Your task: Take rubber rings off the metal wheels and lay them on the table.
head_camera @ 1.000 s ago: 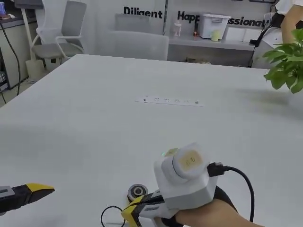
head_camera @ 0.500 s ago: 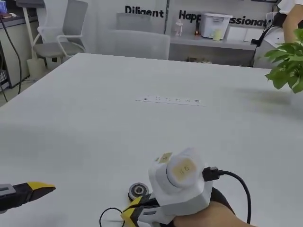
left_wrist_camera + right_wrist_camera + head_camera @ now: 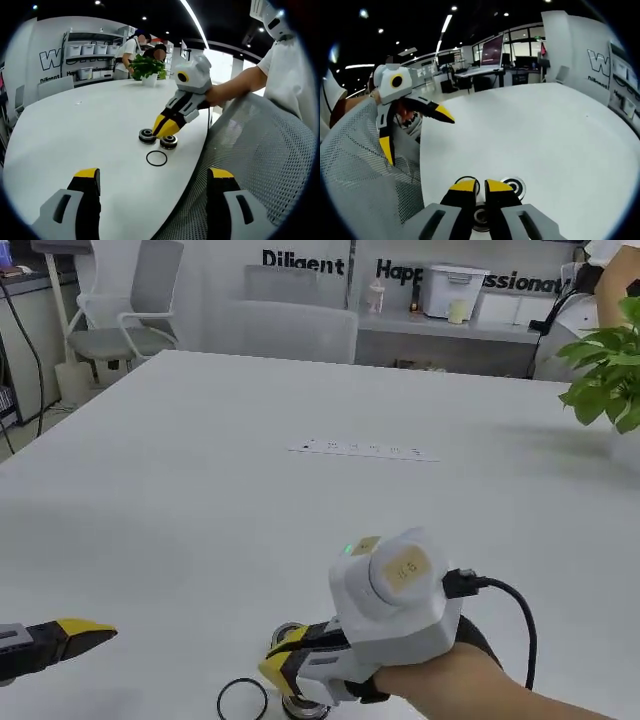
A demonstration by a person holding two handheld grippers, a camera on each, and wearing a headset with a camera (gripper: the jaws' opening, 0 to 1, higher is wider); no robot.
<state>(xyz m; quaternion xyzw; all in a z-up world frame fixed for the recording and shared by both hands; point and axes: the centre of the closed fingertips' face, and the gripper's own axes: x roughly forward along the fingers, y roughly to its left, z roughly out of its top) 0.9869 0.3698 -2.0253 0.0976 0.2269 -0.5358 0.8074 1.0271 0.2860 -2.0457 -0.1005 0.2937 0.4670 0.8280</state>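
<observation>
Two metal wheels stand close together near the table's front edge, one [image 3: 147, 135] farther in and one [image 3: 169, 142] nearer the edge. A loose black rubber ring [image 3: 156, 158] lies flat beside them and also shows in the head view [image 3: 243, 700]. My right gripper [image 3: 162, 131] points down between the wheels, its yellow tips together at the near wheel's rim. In its own view the right gripper [image 3: 479, 186] hangs over one wheel [image 3: 481, 216], with the other wheel [image 3: 512, 186] to the right. My left gripper [image 3: 154, 174] stands open with nothing in it, well short of the wheels.
The white table [image 3: 300, 510] spreads wide beyond the wheels, with a flush socket strip [image 3: 365, 451] in its middle. A potted plant [image 3: 605, 375] stands at the far right. A mesh chair back [image 3: 260, 150] sits close to the table's front edge.
My right gripper has shifted slightly right and over the wheels, leaving the black ring lying apart from its tips. The left gripper has stayed put.
</observation>
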